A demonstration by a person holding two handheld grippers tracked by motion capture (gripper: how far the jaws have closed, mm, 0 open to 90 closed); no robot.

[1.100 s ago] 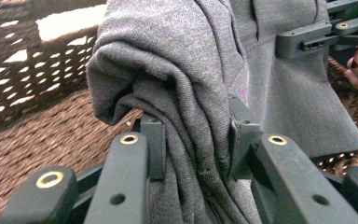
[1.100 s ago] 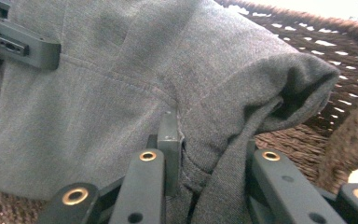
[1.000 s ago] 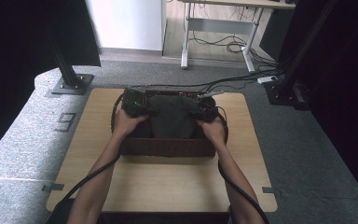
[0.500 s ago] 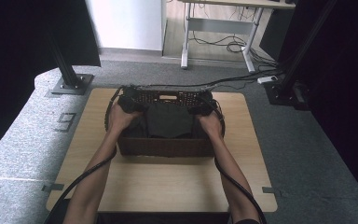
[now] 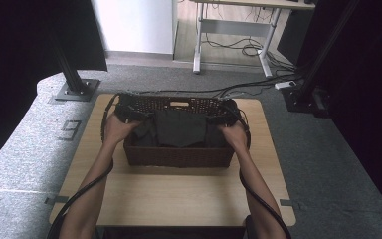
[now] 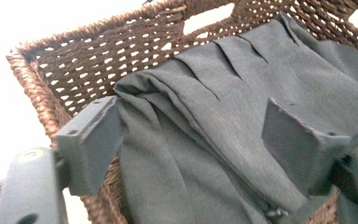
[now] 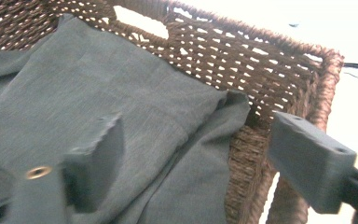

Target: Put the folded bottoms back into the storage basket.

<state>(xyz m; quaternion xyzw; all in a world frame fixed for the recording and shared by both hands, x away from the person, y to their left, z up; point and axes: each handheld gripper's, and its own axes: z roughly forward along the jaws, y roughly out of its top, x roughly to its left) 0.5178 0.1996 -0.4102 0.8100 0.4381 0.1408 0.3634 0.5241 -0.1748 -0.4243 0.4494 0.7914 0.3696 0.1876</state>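
Observation:
A brown wicker basket [image 5: 179, 157] stands at the middle of the wooden table [image 5: 179, 199]. A folded dark grey cloth [image 5: 179, 128] lies inside it, one edge draped up the far wall. My left gripper [image 5: 131, 118] is at the basket's left end and my right gripper [image 5: 224, 121] at its right end. In the left gripper view the left gripper [image 6: 196, 140] is open over the cloth [image 6: 223, 107], near the basket [image 6: 98, 60] corner. The right gripper [image 7: 205, 158] is open over the cloth [image 7: 98, 93] and basket rim [image 7: 261, 60]. Both pairs of jaws have just been opening, pads off the cloth.
Black stand bases sit on the grey carpet beyond the table, one at the left [image 5: 74, 92] and one at the right [image 5: 303, 99]. Cables [image 5: 238, 89] run along the floor behind the basket. Bare tabletop lies between the basket and the near edge.
The cloth that both grippers held up over the basket now lies in it. Both grippers have let go, and the hands have drawn apart toward the basket's ends.

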